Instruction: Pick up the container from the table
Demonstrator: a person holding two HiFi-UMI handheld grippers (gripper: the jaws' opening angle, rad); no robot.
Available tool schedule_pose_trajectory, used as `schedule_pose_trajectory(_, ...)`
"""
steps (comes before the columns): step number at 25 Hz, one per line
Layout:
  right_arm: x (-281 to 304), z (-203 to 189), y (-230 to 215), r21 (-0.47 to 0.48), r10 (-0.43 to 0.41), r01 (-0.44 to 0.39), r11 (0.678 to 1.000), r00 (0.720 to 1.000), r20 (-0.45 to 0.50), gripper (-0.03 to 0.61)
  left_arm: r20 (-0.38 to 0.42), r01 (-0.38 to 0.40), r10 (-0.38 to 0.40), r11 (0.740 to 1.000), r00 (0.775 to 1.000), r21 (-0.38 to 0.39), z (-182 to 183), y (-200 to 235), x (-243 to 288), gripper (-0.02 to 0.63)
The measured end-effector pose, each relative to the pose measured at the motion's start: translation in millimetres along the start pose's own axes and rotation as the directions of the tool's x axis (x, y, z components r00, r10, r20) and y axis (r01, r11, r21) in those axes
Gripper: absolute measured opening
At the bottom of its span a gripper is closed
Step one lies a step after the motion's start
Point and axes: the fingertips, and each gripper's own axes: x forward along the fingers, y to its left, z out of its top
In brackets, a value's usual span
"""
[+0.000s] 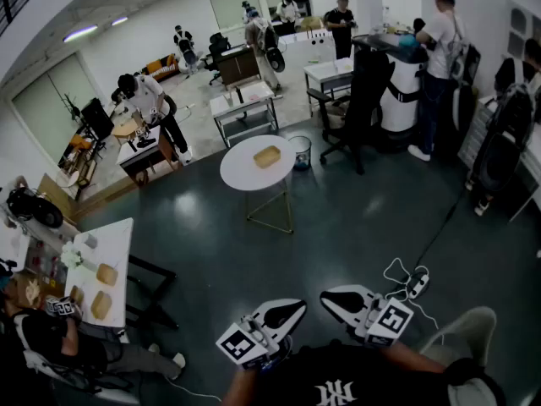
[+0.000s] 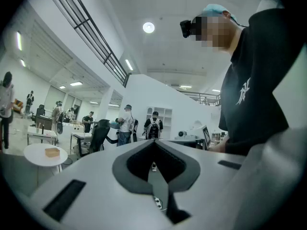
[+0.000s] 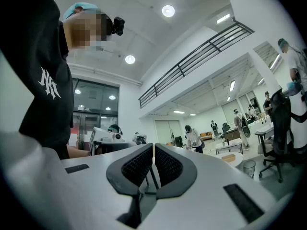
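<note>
My two grippers are low in front of me, just ahead of my black shirt, side by side and a little apart. My left gripper (image 1: 292, 309) has its jaws pressed together with nothing between them; in the left gripper view the pads meet along a thin seam. My right gripper (image 1: 331, 299) is the same, jaws together and empty. Both point out over the dark floor (image 1: 338, 227). Just right of the right gripper a power strip (image 1: 417, 284) lies on the floor with its white cord in loops. To my left stands a white desk (image 1: 118, 244) with tan blocks (image 1: 106, 274) on it. Well ahead, well apart from both grippers, is a round white table (image 1: 241, 180). The container (image 1: 267, 156), a tan box, lies on its top toward the far side. A bin (image 1: 300, 152) stands just beside the table at its far right. Beyond that are a black chair (image 1: 359, 100), more desks, and several people (image 1: 439, 66) standing.
</note>
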Motion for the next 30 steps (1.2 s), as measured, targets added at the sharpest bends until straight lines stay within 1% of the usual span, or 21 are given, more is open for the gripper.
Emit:
schedule_pose_trajectory(4, 2.7, 3.6, 18.6, -0.004, 0.024, -0.024, 1.0, 1.0, 0.011, 0.043, -0.05, -0.031, 0.033, 0.999, 0.998, 0.027, -3.9, -8.7, -11.5, 0.003)
schedule_pose_trajectory(7, -2.0, 6.0, 24.6, -0.007, 0.036, -0.036, 0.999, 0.999, 0.006, 0.043, -0.046, -0.039, 0.04, 0.999, 0.998, 0.028, -0.4, -13.9, -5.6, 0.003)
schedule_pose_trajectory(9, -7.2, 3.6, 23.6, -0.027, 0.037, -0.037, 0.999, 0.999, -0.002, 0.043, -0.042, -0.041, 0.042, 0.999, 0.998, 0.031, 0.8, -15.9, 0.0, 0.003)
schedule_pose_trajectory(12, -15.3, 5.8, 19.0, -0.031, 0.039, -0.039, 0.999, 0.999, 0.0, 0.043, -0.039, -0.045, 0.046, 0.998, 0.998, 0.033, 0.3, -18.0, 8.8, 0.003)
schedule_pose_trajectory(14, -23.5, 6.9, 16.1, -0.034, 0.031, -0.031, 0.999, 1.0, -0.001, 0.043, -0.028, -0.049, 0.05, 0.999, 0.998, 0.021, 2.6, -22.1, 13.7, 0.003)
schedule_pose_trajectory(17, -36.7, 2.0, 9.3, -0.058, -0.007, 0.007, 0.998, 1.0, -0.009, 0.044, -0.021, -0.06, 0.059, 0.997, 0.998, -0.041, 0.0, -25.5, 18.2, 0.003)
schedule_pose_trajectory(19, -46.5, -6.5, 5.3, -0.041, -0.027, 0.025, 0.999, 0.999, -0.034, 0.044, -0.028, -0.058, 0.056, 0.996, 0.998, -0.074, -7.4, -29.2, 20.5, 0.003)
schedule_pose_trajectory(21, -54.4, -8.5, 4.0, -0.007, -0.028, 0.028, 1.0, 0.999, -0.041, 0.044, -0.034, -0.051, 0.048, 0.995, 0.998, -0.084, -10.3, -34.1, 23.6, 0.003)
schedule_pose_trajectory(24, -65.1, -15.1, -5.9, 0.034, -0.053, 0.056, 0.998, 0.996, -0.07, 0.044, -0.082, -0.076, 0.067, 0.991, 0.994, -0.106, -20.8, -33.2, 26.5, 0.003)
schedule_pose_trajectory(27, -73.5, -17.2, -9.6, 0.07, -0.068, 0.074, 0.995, 0.994, -0.081, 0.044, -0.108, -0.091, 0.079, 0.99, 0.991, -0.109, -26.0, -36.2, 25.3, 0.003)
schedule_pose_trajectory(30, -73.9, -12.7, -17.3, 0.064, -0.067, 0.072, 0.995, 0.995, -0.076, 0.044, -0.122, -0.098, 0.085, 0.99, 0.989, -0.103, -27.2, -32.8, 27.9, 0.003)
